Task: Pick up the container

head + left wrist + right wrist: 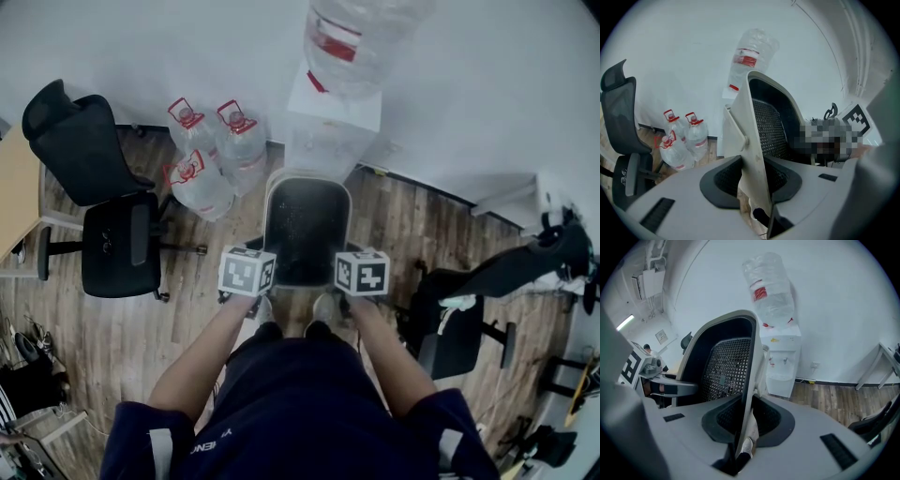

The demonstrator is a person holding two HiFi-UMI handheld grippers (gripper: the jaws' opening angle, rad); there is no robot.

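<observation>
The container [305, 225] is a tall bin with a beige rim and black mesh lining. It sits between my two grippers, in front of the person's legs, with its open top facing the head view. My left gripper [263, 251] is shut on the bin's left wall, and the beige wall [752, 140] runs up between its jaws [757, 183]. My right gripper [346, 253] is shut on the right wall. There the rim [749, 380] passes between the dark pads [747, 423]. The person's shoes show below the bin.
A water dispenser [328, 131] with a big upturned bottle [352, 42] stands against the white wall behind the bin. Three red-capped water jugs [211, 155] sit to its left. A black office chair [108, 220] is at left and another chair [478, 309] at right, on a wooden floor.
</observation>
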